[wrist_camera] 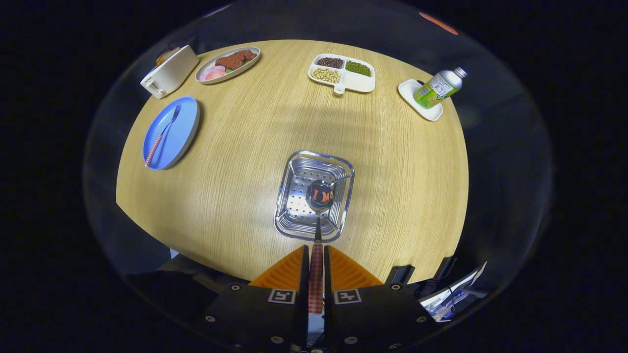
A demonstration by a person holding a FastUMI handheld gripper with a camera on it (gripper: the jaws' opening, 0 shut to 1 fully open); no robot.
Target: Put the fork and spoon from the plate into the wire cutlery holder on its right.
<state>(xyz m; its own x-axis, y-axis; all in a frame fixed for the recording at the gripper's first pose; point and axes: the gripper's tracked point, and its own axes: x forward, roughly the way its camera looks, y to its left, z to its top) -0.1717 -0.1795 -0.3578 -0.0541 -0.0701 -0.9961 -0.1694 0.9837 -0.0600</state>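
The wire cutlery holder (314, 196) stands alone in the middle of the desk (245, 162), with bare wood on all 4 sides of it; the near edge of the desk runs just behind it, close to the fingers. The fingers (316, 264) are closed on the checked handle of the spoon (318, 215); they point down from above, and the spoon bowl hangs inside the holder. The blue plate (171, 132) lies well apart, near the far left edge, with the fork (164, 130) on it. Along the far edge are a toaster (169, 72), a food dish (228, 63), a divided tray (343, 73) and a bottle (439, 88).
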